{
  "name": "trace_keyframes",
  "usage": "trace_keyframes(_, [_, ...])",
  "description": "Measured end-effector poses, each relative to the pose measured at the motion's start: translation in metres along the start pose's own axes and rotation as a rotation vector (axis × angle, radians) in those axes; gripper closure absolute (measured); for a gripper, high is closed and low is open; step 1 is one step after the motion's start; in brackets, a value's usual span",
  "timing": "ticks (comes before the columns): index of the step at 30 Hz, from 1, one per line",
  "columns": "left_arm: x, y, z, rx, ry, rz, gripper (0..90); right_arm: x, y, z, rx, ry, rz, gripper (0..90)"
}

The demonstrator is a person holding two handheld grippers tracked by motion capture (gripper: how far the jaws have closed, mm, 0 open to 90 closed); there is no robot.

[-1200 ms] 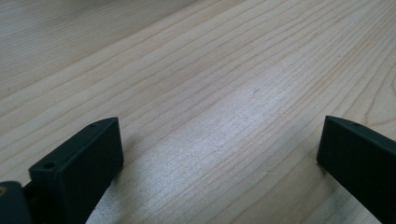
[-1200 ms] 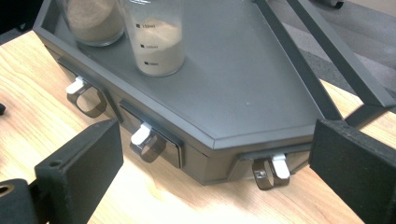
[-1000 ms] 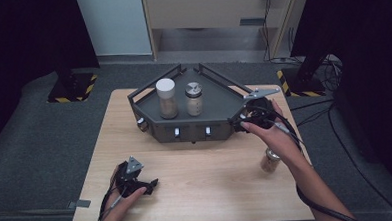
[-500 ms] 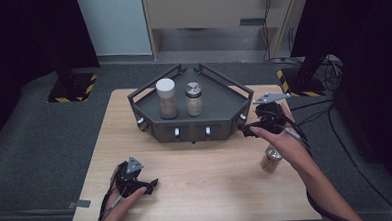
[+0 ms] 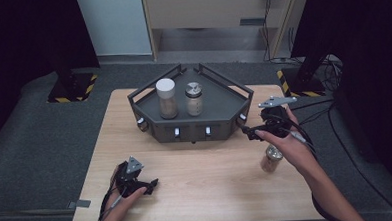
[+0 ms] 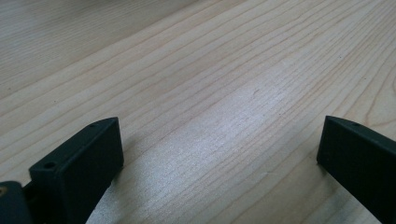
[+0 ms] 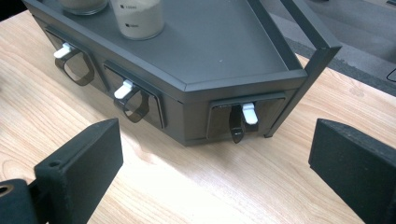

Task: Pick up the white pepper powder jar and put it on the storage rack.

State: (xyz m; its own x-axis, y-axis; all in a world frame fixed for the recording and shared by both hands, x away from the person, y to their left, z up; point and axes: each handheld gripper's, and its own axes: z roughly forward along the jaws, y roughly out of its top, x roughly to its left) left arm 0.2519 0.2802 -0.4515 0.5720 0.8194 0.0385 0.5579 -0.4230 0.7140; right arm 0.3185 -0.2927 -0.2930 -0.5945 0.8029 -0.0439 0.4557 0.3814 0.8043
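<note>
A dark grey angular rack [image 5: 223,109] stands at the middle back of the wooden table. On its top sit a white-lidded jar [image 5: 166,98] and a silver-lidded jar [image 5: 194,98], both holding pale powder. A third small jar [image 5: 271,159] stands on the table under the right forearm. My right gripper [image 5: 252,133] is open by the rack's right front corner. In the right gripper view its jaws [image 7: 217,135] face a small drawer with a white latch [image 7: 250,113]. My left gripper [image 5: 148,184] rests open at the front left, over bare wood [image 6: 219,135].
The rack's front [image 7: 182,116] carries two more drawers with white latches [image 7: 123,88] and dark hook pulls. Its raised rail [image 7: 303,28] runs along the right side. Cables [image 5: 329,114] trail off the table's right edge. The table [image 5: 212,190] is bare between the hands.
My right gripper has drawn back from the rack's upper right corner, moving right and toward the person. The left gripper has stayed put.
</note>
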Motion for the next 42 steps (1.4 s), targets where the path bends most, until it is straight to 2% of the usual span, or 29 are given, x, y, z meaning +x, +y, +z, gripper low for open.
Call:
trace_keyframes(13, [0.0,0.0,0.0,0.0,0.0,0.0,0.0,-0.006,-0.019,-0.005,-0.004,-0.009,0.02,2.9])
trace_keyframes(24, [0.0,0.0,0.0,0.0,0.0,0.0,0.0,-0.002,-0.037,-0.008,0.016,-0.044,-0.022,3.0])
trace_keyframes(36, [0.0,0.0,0.0,0.0,0.001,-0.001,0.0,-0.011,-0.06,-0.014,0.045,-0.057,0.017,3.1])
trace_keyframes(42, [0.0,0.0,0.0,0.0,0.002,-0.001,0.0,-0.014,-0.068,-0.02,0.042,-0.059,0.035,3.1])
